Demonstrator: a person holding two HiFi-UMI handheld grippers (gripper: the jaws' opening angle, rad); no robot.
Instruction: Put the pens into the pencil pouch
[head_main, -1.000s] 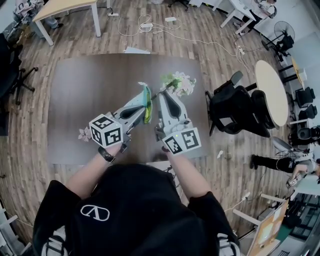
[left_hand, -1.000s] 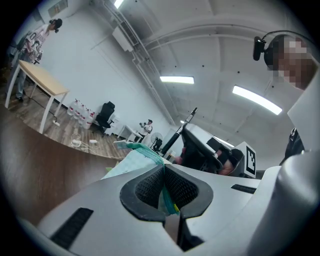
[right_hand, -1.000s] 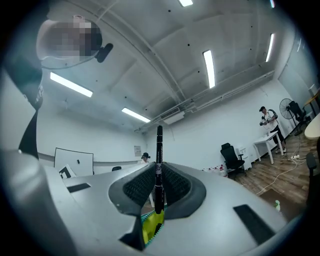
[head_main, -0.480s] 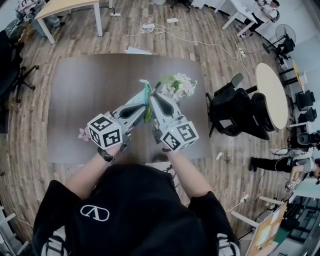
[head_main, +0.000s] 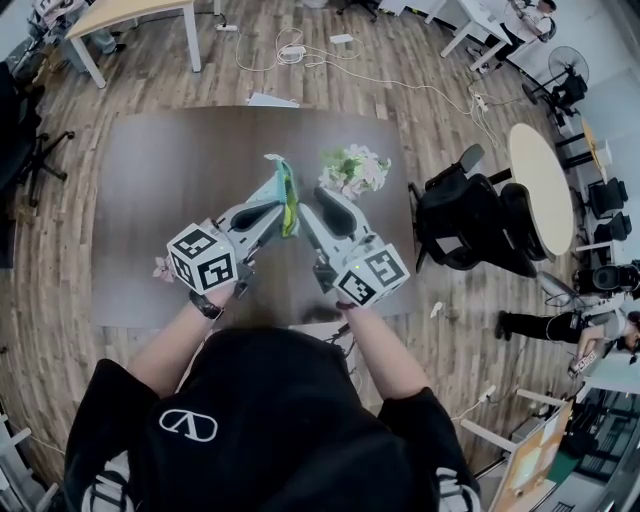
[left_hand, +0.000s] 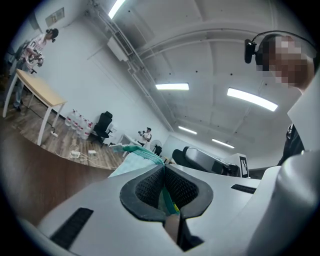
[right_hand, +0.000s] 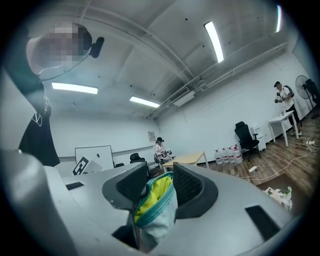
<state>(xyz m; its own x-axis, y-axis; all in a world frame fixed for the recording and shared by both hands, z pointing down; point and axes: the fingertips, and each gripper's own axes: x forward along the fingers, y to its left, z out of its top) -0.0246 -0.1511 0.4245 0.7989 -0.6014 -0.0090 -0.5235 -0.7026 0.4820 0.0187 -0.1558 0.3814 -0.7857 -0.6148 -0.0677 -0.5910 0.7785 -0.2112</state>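
Seen from above, a person in a black top stands at the near edge of a dark brown table (head_main: 170, 170), a gripper in each hand, both held level above it. Each gripper carries a cube with black and white square markers at the wrist end.

The left gripper (head_main: 276, 200) is closed tight on the pencil pouch (head_main: 286, 190). Its own view shows the two ribbed black pads pressed together with only a thin strip of teal and yellow fabric caught between them. Beyond the pads, the pale blue-green cloth of the pouch rises to a teal edge.

The right gripper (head_main: 315, 197) sits just beside the left one, angled towards it. Its jaws stand apart and have just been opening. The pouch's open mouth lies between them: a teal zip edge, bright yellow lining and a pale, soft body hanging below. Whether the pads touch the cloth is unclear.

The pouch hangs in the air between the two gripper tips, over the middle of the table.

Farther back on the table lies a bunch of pale pink and white flowers (head_main: 355, 168) with green leaves. Beyond are a wood floor, a black office chair (head_main: 465, 215) and a round pale table (head_main: 540, 185).
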